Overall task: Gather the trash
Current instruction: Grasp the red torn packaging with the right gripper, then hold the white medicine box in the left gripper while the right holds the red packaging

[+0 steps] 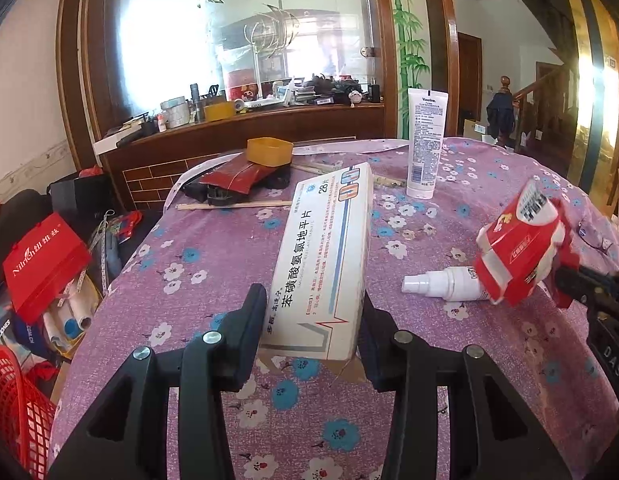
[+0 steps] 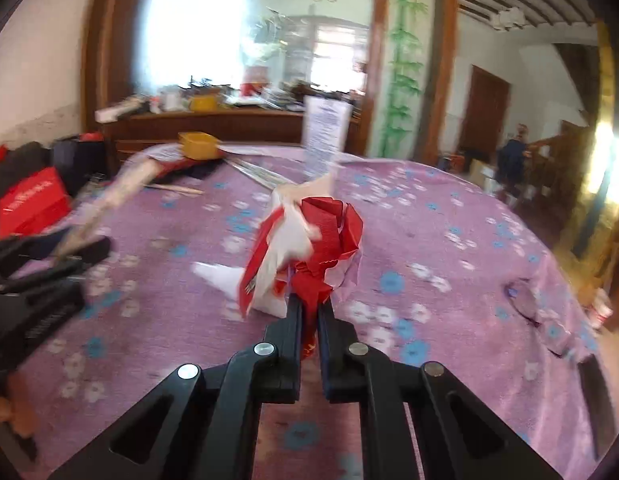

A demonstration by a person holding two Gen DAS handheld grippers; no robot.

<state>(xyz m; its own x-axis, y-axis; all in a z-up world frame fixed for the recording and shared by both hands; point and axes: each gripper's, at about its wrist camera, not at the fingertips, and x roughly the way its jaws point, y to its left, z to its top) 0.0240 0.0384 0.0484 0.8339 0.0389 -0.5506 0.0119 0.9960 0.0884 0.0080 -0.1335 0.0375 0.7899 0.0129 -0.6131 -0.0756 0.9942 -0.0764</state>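
- Floral purple desk carried a spray bottle.
- Left hand-held gripper clamped a pill box.
- Right hand-held gripper pinched a red wrapper.

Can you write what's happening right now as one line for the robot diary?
left gripper: shut on white medicine box | right gripper: shut on red-and-white wrapper | spray bottle: lying on purple tablecloth

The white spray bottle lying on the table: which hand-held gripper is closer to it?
Right. The right hand-held gripper, clamping a red packet, hangs just beside the spray bottle. The left hand-held gripper, holding a medicine box, sits farther off.
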